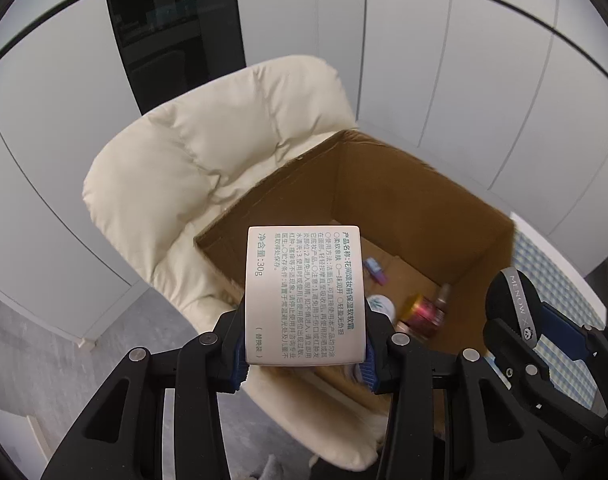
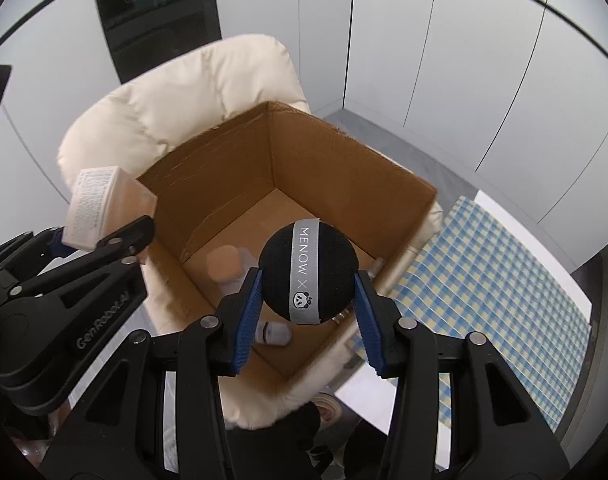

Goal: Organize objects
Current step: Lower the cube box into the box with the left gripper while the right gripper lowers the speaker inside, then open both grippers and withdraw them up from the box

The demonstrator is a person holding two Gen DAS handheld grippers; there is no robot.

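**Both grippers loaded, hanging over the open box**

Left gripper (image 1: 305, 354) pinching a small white carton (image 1: 303, 294) by its lower end, printed face up to the camera, poised above the near-left edge of the cardboard box (image 1: 403, 196). Right gripper (image 2: 308, 306) clamped on a black ball (image 2: 308, 274) with a grey printed band, blue pads pressed to either side, held over the box's near-right part. Box sitting on a cream padded chair (image 1: 192, 152), flaps open, mouth clear.

Part of the job done, by the look of it: down on the box floor, a reddish jar (image 1: 423, 312), a small purple item (image 1: 373, 270), a white round piece with a green print (image 1: 381, 306), and from the right wrist view a pale peach bottle (image 2: 224, 266) plus a white capped tube (image 2: 274, 333). All somewhat blurred, so no finer naming.

Left to do: lowering and letting go of carton and ball. Beside the chair, a blue-and-yellow checked cloth (image 2: 499, 280) on the bench, nothing visible on the part in view; whether more waits elsewhere, impossible to tell.
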